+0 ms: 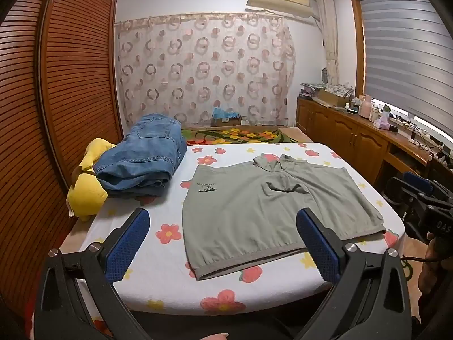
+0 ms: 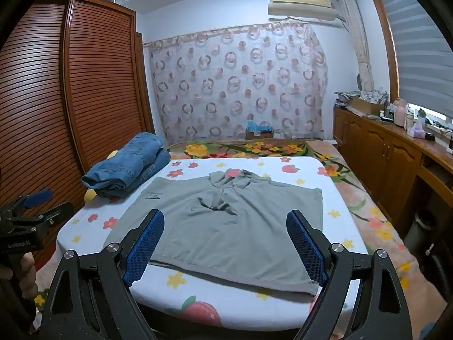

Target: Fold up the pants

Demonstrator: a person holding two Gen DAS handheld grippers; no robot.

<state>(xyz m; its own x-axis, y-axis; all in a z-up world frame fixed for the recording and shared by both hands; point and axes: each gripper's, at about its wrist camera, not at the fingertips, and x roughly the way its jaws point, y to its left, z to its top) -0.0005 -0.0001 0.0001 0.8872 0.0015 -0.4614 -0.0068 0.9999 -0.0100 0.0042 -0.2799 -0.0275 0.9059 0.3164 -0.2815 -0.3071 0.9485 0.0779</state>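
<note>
Grey-green pants (image 1: 254,215) (image 2: 226,226) lie spread flat on the flowered bed sheet (image 1: 158,257) (image 2: 226,303), with a dark logo at their left and a bunched fold near the far middle. My left gripper (image 1: 223,218) hovers open over the bed's near edge, in front of the pants' near hem, with nothing between its blue pads. My right gripper (image 2: 225,216) is open too, held above the near hem and empty. Each gripper also shows at the side of the other's view: the right gripper (image 1: 419,195) beside the bed, the left gripper (image 2: 31,206) at the wardrobe side.
Folded blue jeans (image 1: 141,158) (image 2: 127,164) are stacked at the bed's far left, next to a yellow plush toy (image 1: 85,192) (image 2: 90,194). A slatted wooden wardrobe (image 1: 56,99) stands on the left. Wooden cabinets (image 1: 354,133) with clutter on top run along the right wall.
</note>
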